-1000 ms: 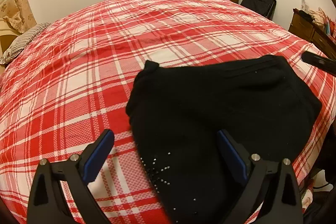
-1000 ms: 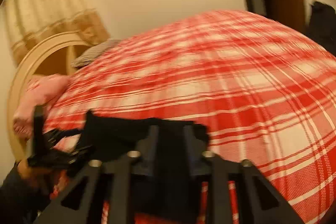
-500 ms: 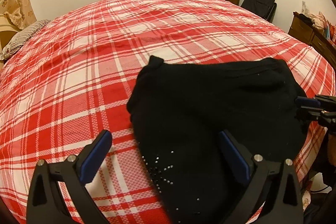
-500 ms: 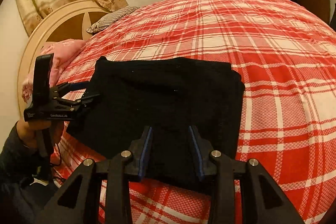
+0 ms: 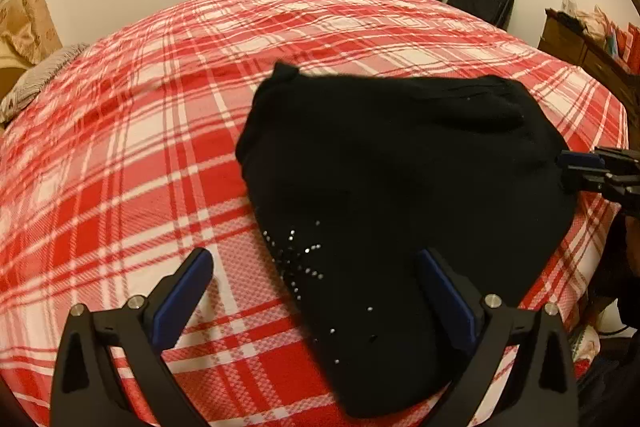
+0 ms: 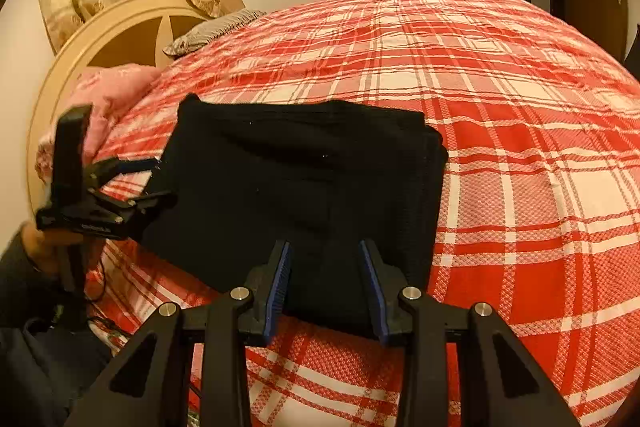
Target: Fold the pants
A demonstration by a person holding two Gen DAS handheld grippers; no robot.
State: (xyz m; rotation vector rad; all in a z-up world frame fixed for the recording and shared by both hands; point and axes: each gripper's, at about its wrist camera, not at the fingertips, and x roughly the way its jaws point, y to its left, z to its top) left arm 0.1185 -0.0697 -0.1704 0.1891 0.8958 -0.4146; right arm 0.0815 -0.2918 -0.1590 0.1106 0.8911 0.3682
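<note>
Two hand-held grippers, left (image 5: 312, 287) and right (image 6: 326, 285), both spread apart, hovering over folded black pants (image 6: 304, 183) on plaid bed (image 6: 520, 147)

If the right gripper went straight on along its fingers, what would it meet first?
Most likely the folded black pants: the open right gripper points at their near edge, on the red plaid bedspread. Its height above the fabric is unclear.
</note>
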